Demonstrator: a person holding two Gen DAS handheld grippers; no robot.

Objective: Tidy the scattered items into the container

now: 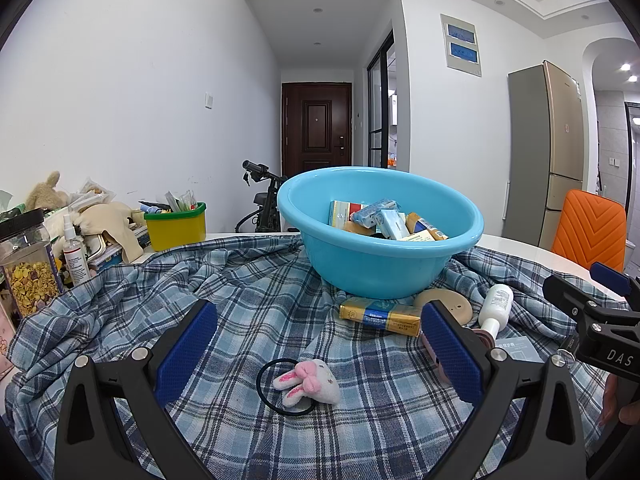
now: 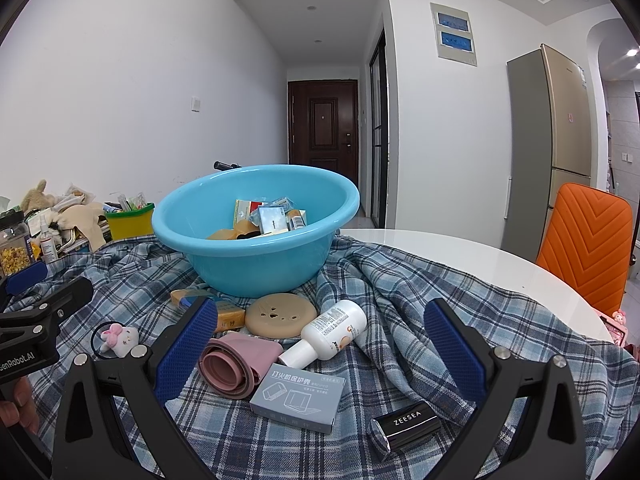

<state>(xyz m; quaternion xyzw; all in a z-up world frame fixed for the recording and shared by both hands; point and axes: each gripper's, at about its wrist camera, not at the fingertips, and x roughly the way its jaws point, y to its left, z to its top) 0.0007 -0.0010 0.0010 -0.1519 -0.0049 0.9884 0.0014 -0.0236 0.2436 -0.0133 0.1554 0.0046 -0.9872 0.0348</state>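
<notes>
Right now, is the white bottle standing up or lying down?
Lying down. The white bottle rests on its side on the plaid cloth.

1. "ZEESEA" is printed in white on the small black case (image 2: 406,428) lying near, to the right on the plaid cloth.
2. "打火机保护壳" is printed on the grey box (image 2: 298,396) beside it.
3. "DAS" is read on the right gripper (image 1: 610,300).
4. "GenRobot.AI" is read, partly cut off, on the left gripper (image 2: 28,292).

A white round table (image 2: 460,252) carries a rumpled blue plaid cloth (image 2: 400,280). A yellow bin (image 1: 175,224) and a clutter of jars stand along its left edge.
</notes>
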